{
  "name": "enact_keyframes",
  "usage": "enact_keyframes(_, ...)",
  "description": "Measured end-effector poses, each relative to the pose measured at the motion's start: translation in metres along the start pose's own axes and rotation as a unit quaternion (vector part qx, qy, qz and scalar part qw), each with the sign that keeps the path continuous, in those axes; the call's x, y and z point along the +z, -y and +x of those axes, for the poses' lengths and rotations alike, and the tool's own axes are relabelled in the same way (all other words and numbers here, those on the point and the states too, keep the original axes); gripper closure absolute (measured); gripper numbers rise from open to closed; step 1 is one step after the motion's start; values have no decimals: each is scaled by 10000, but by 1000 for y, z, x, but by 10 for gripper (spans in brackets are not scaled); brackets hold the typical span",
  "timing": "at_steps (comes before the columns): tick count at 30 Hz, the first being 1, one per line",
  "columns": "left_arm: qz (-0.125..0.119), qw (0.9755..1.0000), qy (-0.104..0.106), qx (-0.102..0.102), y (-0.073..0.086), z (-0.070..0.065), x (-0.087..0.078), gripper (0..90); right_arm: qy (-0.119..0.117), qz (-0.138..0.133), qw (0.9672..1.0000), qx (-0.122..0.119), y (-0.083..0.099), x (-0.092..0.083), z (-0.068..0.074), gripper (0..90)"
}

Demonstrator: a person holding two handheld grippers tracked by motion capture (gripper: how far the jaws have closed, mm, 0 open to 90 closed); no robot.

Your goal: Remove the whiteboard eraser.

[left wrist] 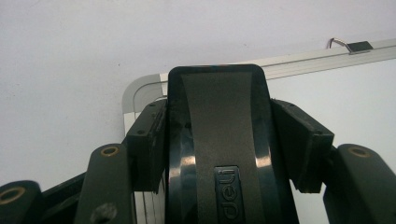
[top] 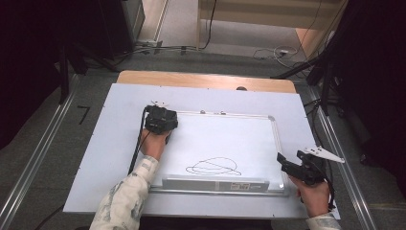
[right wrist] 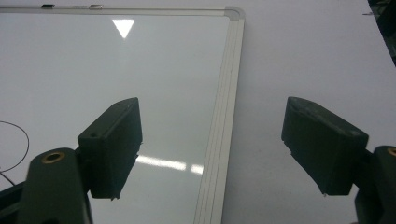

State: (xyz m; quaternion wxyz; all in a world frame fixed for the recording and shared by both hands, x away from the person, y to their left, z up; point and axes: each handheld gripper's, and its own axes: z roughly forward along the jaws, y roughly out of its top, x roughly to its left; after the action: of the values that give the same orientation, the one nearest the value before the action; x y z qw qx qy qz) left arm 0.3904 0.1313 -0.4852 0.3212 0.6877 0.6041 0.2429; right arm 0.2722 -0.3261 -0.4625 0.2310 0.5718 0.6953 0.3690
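A whiteboard (top: pixel 225 139) lies flat on the table, with a black scribble (top: pixel 214 166) low on its face. My left gripper (top: pixel 161 117) rests at the board's far left corner (left wrist: pixel 140 88), shut on a black eraser (left wrist: pixel 217 154) whose rounded end sticks out past the jaws. The pads press both of the eraser's sides. My right gripper (top: pixel 293 160) hovers at the board's right edge, open, with nothing between its fingers. In the right gripper view, my right gripper (right wrist: pixel 212 140) straddles the aluminium frame (right wrist: pixel 229 93), one jaw over the board and one over the table cover.
A pale sheet (top: pixel 105 143) covers the wooden table (top: pixel 206 79) under the board. A metal pen tray (top: pixel 215 184) runs along the board's near edge, and a hanging clip (left wrist: pixel 348 45) sits on its far edge. Cables (top: pixel 282 51) lie on the floor beyond.
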Motion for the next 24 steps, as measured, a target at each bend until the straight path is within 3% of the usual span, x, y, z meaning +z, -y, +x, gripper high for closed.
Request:
enact_keyframes(8,-194,9997,131,5,-6,2,-21,403,9,-2,10000,-18,0,0,1,190)
enact_keyframes(19,-348,9972,537,393,1,-17,-47,402,23,-10,10000,10,1,-1,0,190)
enact_keyframes(24,-475,9966,620,272,8,-16,-57,402,26,-4,10000,8,1,-2,0,190)
